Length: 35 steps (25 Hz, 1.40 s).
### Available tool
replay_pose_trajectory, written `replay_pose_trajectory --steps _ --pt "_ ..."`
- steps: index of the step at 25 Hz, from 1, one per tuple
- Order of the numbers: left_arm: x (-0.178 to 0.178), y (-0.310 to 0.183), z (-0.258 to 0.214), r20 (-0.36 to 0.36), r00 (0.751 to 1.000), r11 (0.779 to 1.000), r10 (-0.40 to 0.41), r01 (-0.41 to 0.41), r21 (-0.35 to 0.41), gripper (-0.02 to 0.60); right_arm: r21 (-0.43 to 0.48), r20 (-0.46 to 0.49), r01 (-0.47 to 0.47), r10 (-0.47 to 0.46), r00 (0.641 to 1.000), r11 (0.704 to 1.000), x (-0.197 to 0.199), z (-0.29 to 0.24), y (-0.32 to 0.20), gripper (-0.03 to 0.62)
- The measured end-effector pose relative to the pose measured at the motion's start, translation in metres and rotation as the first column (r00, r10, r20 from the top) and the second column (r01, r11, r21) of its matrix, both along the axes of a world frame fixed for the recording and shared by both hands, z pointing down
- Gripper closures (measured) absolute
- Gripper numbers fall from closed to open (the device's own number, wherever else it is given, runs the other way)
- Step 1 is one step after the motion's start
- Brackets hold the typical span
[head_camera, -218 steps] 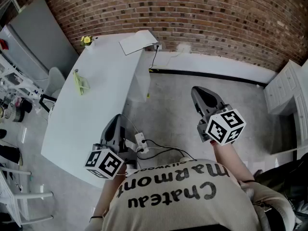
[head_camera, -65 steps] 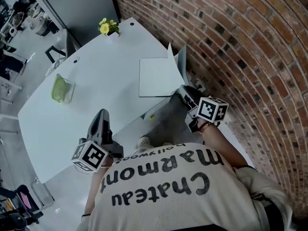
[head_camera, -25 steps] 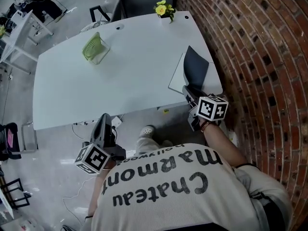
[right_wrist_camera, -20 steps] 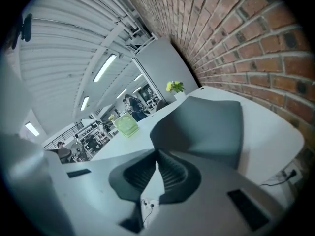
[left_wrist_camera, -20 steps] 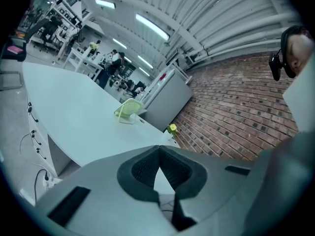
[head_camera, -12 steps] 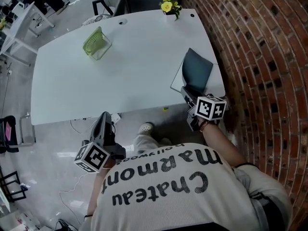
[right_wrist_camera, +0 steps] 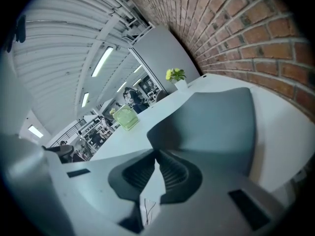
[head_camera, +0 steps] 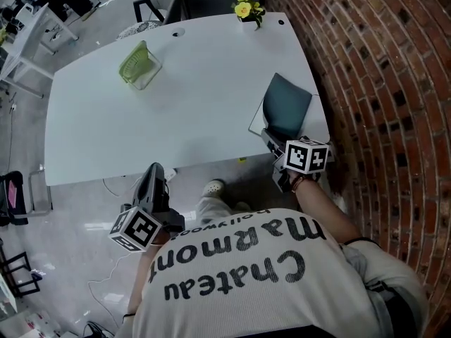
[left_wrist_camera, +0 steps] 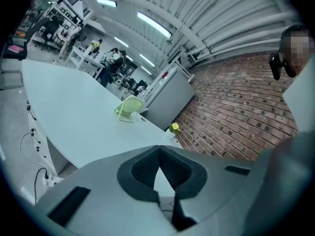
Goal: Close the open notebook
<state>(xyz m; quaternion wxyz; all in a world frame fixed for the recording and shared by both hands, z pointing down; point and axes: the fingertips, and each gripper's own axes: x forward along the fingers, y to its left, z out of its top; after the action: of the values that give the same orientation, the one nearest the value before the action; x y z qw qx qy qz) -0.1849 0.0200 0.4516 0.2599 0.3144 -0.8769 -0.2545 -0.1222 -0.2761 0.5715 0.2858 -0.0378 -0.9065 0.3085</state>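
The notebook lies at the right end of the white table [head_camera: 176, 104], close to the near edge. Its dark teal cover [head_camera: 287, 108] [right_wrist_camera: 206, 127] stands tilted over the white pages [head_camera: 256, 120]. My right gripper [head_camera: 268, 136] [right_wrist_camera: 156, 155] is at the cover's near corner, and the corner meets its fingertips. Its jaws have just been opening a little, but the tips still pinch that corner. My left gripper [head_camera: 153, 172] [left_wrist_camera: 159, 148] hangs shut and empty over the floor in front of the table.
A green stand [head_camera: 138, 63] [left_wrist_camera: 129, 108] [right_wrist_camera: 126, 118] sits at the table's far left. A small pot of yellow flowers [head_camera: 244, 9] [right_wrist_camera: 175, 75] stands at the far edge. The brick wall [head_camera: 380, 83] runs close along the right. Cables lie on the floor under the near edge.
The dark cover has leaned a little further over the white pages. My right gripper has sunk slightly with it. The left gripper has stayed where it was.
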Motion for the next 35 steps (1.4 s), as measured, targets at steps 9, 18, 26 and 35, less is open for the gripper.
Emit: replay_pose_trajectory --steps 9,18,26,35 --pt "-0.008 -0.011 -0.012 0.025 0.999 0.999 0.037 -0.038 0.006 0.581 0.006 -0.046 0.008 -0.007 0.999 1.000 -0.001 -0.001 0.003 0.526" --pt "-0.003 -0.005 -0.019 0.046 0.998 0.999 0.045 -0.045 0.014 0.581 -0.020 -0.068 0.049 -0.051 0.996 0.999 -0.003 0.002 0.024 0.391" --pt "0.010 -0.020 -0.020 0.044 0.994 0.994 0.103 -0.104 0.042 0.580 -0.205 0.030 0.104 -0.100 0.995 0.973 -0.003 -0.036 0.062 0.408" --pt "0.032 -0.050 -0.041 0.094 0.976 0.977 0.196 -0.203 0.071 0.581 -0.247 0.273 0.140 -0.070 0.960 0.959 0.009 -0.126 0.076 0.533"
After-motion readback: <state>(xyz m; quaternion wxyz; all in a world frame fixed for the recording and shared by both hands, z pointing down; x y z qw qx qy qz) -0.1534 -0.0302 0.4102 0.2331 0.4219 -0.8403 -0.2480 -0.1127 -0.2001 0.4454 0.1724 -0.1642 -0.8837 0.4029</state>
